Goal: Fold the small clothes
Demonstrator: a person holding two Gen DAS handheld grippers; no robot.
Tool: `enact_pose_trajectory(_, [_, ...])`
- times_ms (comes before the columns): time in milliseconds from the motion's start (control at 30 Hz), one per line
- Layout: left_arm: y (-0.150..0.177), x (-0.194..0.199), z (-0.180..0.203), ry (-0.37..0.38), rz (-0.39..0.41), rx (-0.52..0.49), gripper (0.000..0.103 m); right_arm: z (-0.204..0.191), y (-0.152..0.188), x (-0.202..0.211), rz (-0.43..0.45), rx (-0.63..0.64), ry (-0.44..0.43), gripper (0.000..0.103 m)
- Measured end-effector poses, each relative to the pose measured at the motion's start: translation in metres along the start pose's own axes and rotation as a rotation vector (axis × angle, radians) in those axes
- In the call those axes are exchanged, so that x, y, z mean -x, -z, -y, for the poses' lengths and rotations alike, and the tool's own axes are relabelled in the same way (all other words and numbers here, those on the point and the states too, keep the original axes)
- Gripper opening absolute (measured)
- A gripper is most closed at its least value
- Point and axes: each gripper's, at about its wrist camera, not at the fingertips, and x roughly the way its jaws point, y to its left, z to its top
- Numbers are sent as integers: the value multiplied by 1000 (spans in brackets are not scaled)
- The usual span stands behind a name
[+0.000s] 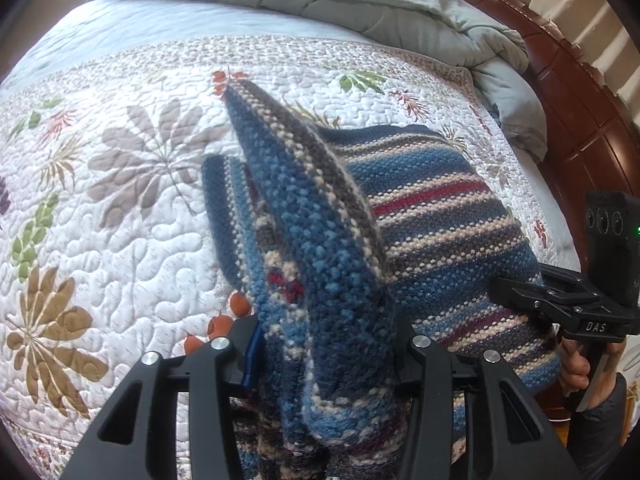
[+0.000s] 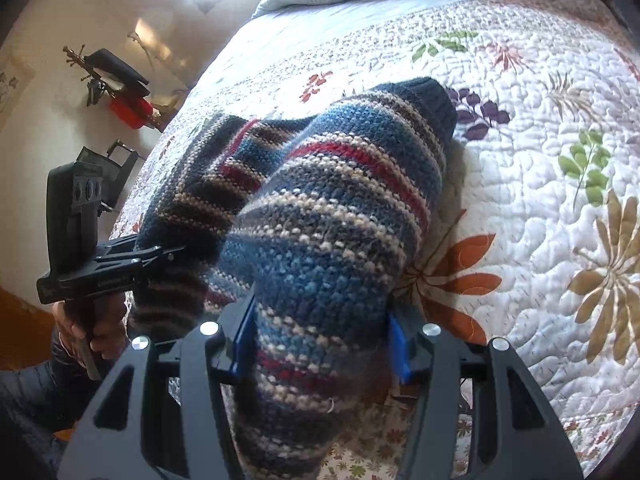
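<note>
A small striped knit sweater (image 1: 432, 208) in blue, beige, grey and red lies partly on the quilted bed, its near edge lifted. My left gripper (image 1: 326, 344) is shut on a thick fold of it. My right gripper (image 2: 320, 340) is shut on another bunch of the same sweater (image 2: 340, 208). In the left wrist view the right gripper (image 1: 516, 300) clamps the sweater's right edge. In the right wrist view the left gripper (image 2: 160, 254) clamps its left edge. A navy cuff (image 2: 432, 96) points away over the quilt.
The floral quilt (image 1: 120, 200) covers the bed. A rumpled grey duvet (image 1: 360, 4) lies at the far end. A dark wooden bed frame (image 1: 580, 112) runs along the right. A red box and dark items (image 2: 128, 108) sit by the wall.
</note>
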Motion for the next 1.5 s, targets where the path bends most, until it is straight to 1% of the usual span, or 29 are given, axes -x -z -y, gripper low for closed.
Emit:
enact_pose_trajectory(167, [8,-6,-3,1,-6,2,48,11,13,-15,-37,-36,12,58])
enact_pose_trajectory(300, [14,-9,-5,-3,-1,-2,49,17,19,-19,-37,-67,5,63])
enact_pose_trajectory(433, [19,-8,-6,-4,10,5,51,16,23,-17,-36,-89,0,72])
enact_pose_trajectory(600, [24,-8,-6,-9,18,9,52,18,39,-11,-54,-133,-13,76])
enact_pose_trajectory(800, [31,0,-11,-18,29,11,54,24,69,-12,-94,-205,-71,78])
enact_pose_trajectory(867, [32,2,-11,-26,32,12,54,23,70,-17,-110,-194,-70,76])
enact_pose_trajectory(933, [35,5,-13,-30,33,15,55,18,73,-21,-125,-182,-69,51])
enact_pose_trajectory(967, [37,6,-14,-33,32,14,55,16,73,-22,-130,-183,-65,47])
enact_pose_trajectory(1000, [38,7,-14,-35,32,15,55,16,72,-21,-129,-182,-65,34])
enact_pose_trajectory(1033, [40,8,-14,-38,33,18,56,14,71,-20,-129,-177,-67,30])
enact_pose_trajectory(1100, [43,9,-13,-43,34,20,57,13,70,-15,-125,-186,-62,25])
enact_pose_trajectory(1167, [45,8,-10,-49,35,23,58,16,71,-6,-113,-188,-56,24])
enact_pose_trajectory(1300, [55,-2,-7,-74,26,14,62,23,78,-15,-165,-211,-19,24])
enact_pose_trajectory(1367, [58,-5,-7,-80,27,10,64,26,79,-22,-187,-227,-14,26])
enact_pose_trajectory(1400, [58,-3,-8,-76,30,11,64,28,78,-21,-183,-236,-32,30])
enact_pose_trajectory(1433, [58,1,-10,-65,29,13,64,27,76,-17,-175,-231,-34,40])
enact_pose_trajectory(1500, [59,12,-15,-48,30,9,65,27,70,-2,-135,-202,-7,47])
